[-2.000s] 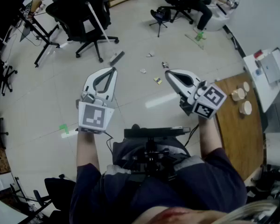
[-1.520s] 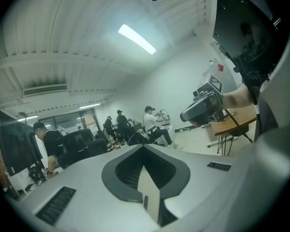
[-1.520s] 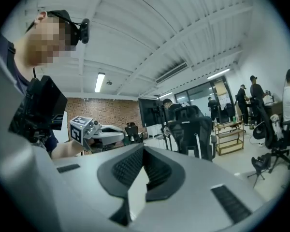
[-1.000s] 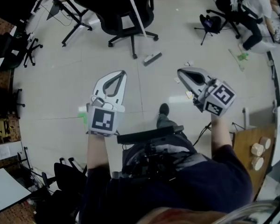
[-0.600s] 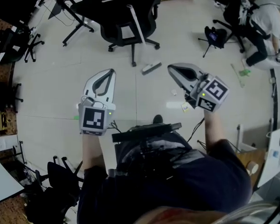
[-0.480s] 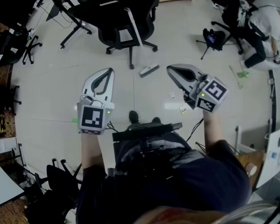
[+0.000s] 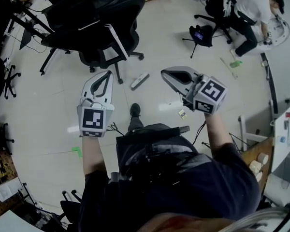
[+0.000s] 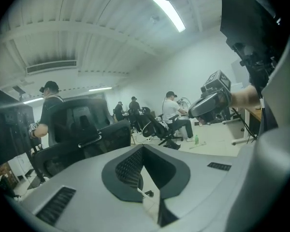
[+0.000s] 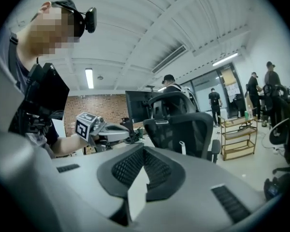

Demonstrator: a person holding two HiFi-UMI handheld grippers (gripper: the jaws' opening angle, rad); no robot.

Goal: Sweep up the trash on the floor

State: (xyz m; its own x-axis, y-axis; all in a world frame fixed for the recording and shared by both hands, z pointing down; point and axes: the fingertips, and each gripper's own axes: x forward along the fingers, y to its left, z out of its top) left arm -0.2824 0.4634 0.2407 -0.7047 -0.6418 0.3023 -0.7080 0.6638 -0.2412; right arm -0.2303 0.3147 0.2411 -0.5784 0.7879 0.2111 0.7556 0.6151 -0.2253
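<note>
Both my left gripper (image 7: pixel 107 74) and right gripper (image 7: pixel 164 73) are closed and empty, short of the white-handled grey broom (image 7: pixel 139 80) leaning on the black office chair (image 7: pixel 99 14); next, I reckon, open up and grasp its handle.

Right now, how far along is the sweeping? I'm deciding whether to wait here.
Done: nothing visible; a trash scrap lies on the floor.
In hand: nothing; the left gripper and right gripper are both shut and empty.
Left: take the broom leaning on the black chair, untouched so far, and sweep up the trash.
</note>
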